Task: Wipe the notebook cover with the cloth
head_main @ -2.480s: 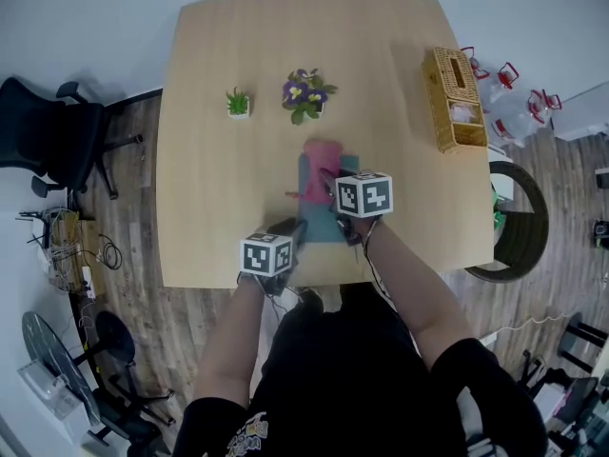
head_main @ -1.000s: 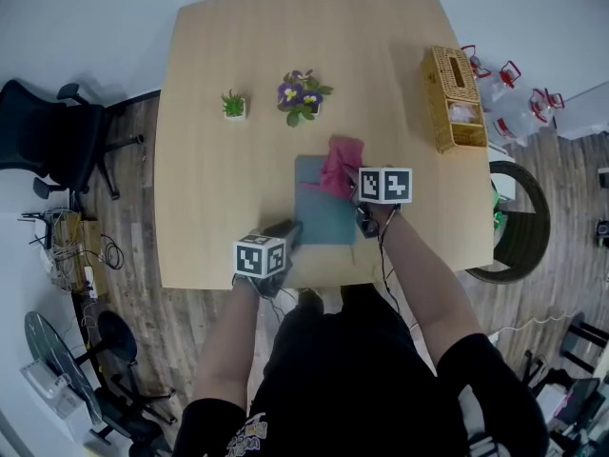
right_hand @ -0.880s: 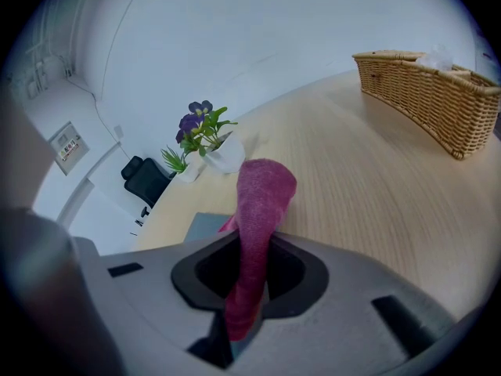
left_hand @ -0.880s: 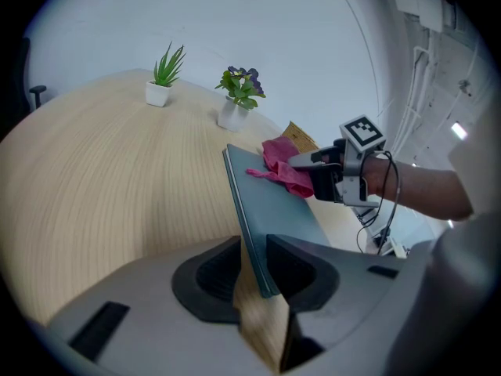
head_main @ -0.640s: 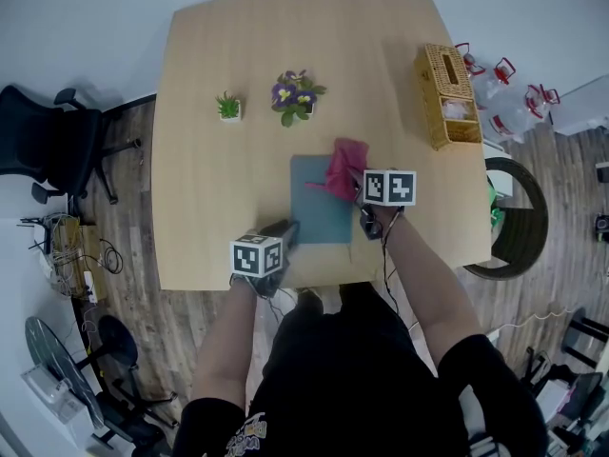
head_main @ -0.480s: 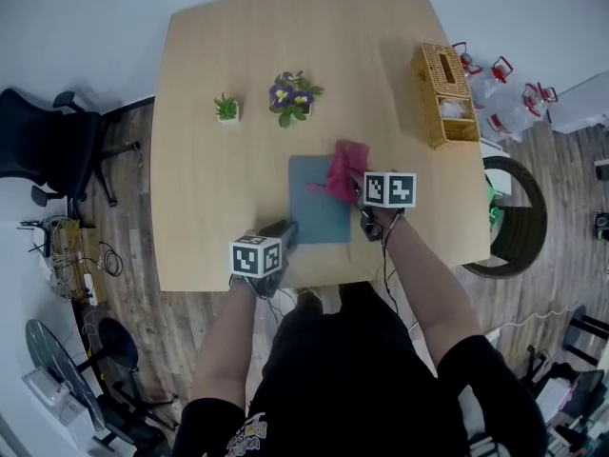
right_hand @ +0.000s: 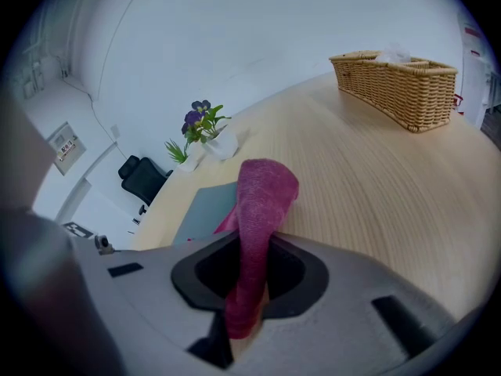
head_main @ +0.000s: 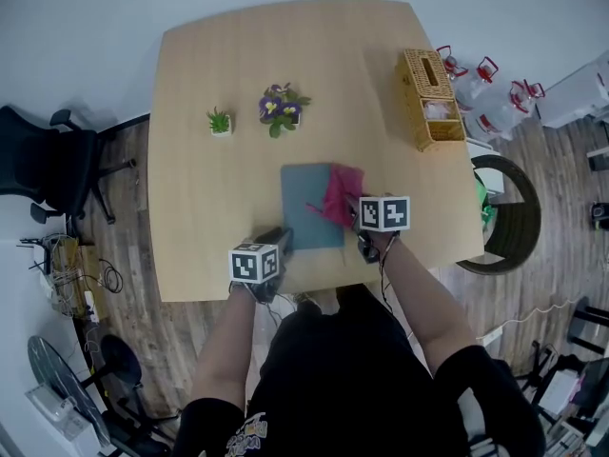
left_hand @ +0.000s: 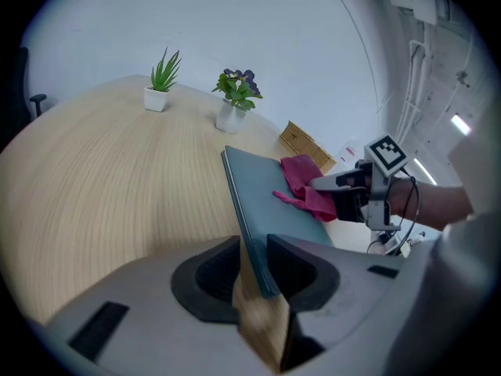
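A grey-blue notebook (head_main: 303,208) lies flat on the wooden table (head_main: 209,198) near its front edge. My left gripper (head_main: 277,237) has the notebook's near left corner (left_hand: 255,251) between its jaws; the pads still touch it while the jaws are opening slightly. My right gripper (head_main: 351,208) is shut on a magenta cloth (head_main: 340,192), which rests on the notebook's right edge. In the right gripper view the cloth (right_hand: 261,202) rises between the jaws and folds over, with the notebook (right_hand: 205,210) to its left. The left gripper view shows the cloth (left_hand: 307,186) on the cover (left_hand: 270,202).
A wicker basket (head_main: 424,98) stands at the table's far right. A purple flower pot (head_main: 279,109) and a small green plant (head_main: 220,122) stand behind the notebook. A black office chair (head_main: 43,169) is on the floor to the left, water bottles (head_main: 485,89) to the right.
My right gripper carried the cloth from the notebook's far middle to its right edge, then a little toward me. The left gripper stayed on the corner.
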Demonstrator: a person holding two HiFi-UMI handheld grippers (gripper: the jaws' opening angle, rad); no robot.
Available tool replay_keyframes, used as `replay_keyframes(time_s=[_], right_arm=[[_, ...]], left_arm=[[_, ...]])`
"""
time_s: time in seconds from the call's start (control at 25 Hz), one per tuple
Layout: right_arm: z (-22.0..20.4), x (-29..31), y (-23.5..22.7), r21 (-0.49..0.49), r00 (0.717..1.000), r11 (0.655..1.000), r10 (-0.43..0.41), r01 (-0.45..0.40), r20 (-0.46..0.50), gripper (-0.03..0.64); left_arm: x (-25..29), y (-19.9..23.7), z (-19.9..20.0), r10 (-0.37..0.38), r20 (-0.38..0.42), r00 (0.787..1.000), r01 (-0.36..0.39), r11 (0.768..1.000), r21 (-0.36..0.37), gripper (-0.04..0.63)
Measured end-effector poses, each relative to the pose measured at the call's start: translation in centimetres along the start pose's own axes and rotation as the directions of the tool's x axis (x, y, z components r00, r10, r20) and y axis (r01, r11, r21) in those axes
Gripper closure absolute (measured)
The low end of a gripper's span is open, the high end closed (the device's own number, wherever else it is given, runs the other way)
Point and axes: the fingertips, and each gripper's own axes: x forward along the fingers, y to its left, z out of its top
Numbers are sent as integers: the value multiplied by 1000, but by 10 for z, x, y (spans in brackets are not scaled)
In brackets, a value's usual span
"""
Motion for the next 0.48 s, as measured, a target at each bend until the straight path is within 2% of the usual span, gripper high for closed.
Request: replay_keyframes(time_s=[0.48], right_arm=[[-71, -26, 30, -4, 1000, 1000, 7, -7, -10, 548]], left_arm=[[-1, 0, -1, 9, 9, 1000, -10, 1000, 12, 494]])
